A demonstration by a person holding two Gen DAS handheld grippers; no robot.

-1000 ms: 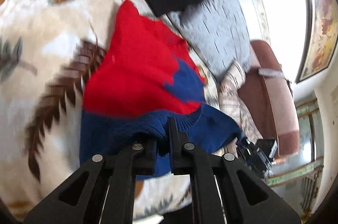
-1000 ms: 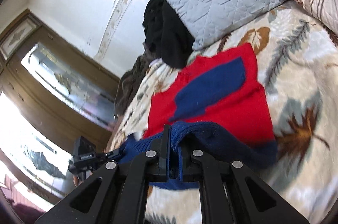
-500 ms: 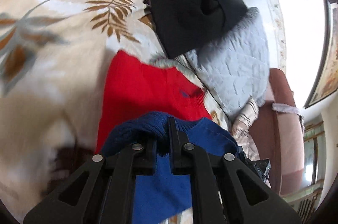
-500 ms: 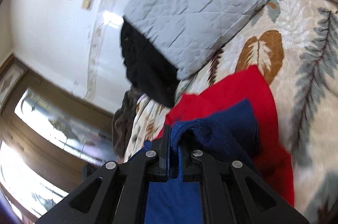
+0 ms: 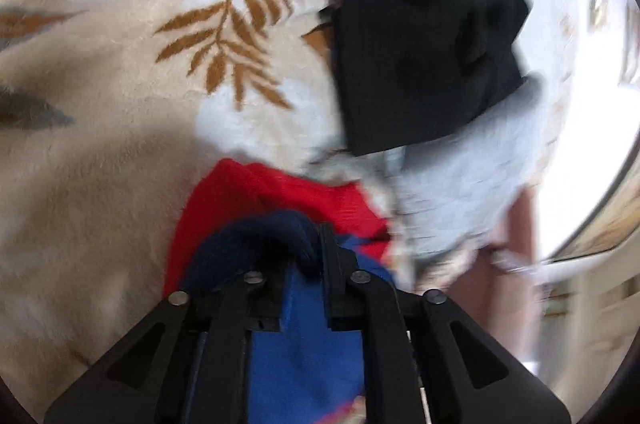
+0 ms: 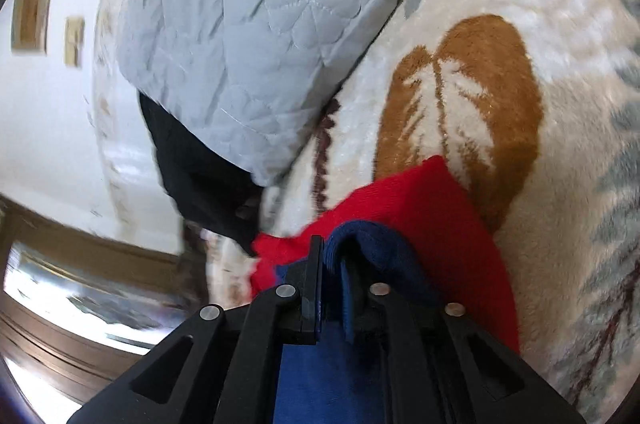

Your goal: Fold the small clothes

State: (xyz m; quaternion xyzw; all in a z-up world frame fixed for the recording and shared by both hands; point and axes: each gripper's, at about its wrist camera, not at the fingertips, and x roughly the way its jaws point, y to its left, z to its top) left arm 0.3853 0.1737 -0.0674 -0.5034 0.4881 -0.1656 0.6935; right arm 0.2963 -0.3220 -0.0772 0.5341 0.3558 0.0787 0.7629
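A small red and blue knit sweater lies on a cream blanket with a leaf pattern. My left gripper is shut on its dark blue hem, folded over the red body, with only a strip of red showing beyond it. In the right wrist view my right gripper is shut on the same blue hem, and the red part of the sweater reaches a little past the fingertips. The blue cloth hangs down between both pairs of fingers.
A black garment lies just beyond the sweater, partly under a grey quilted pillow. The leaf-patterned blanket spreads to the right. A white wall and a glass-fronted wooden cabinet stand behind.
Both grippers have carried the blue hem forward over the red body toward the pillow end. Much less red shows beyond the fingertips than a second ago.
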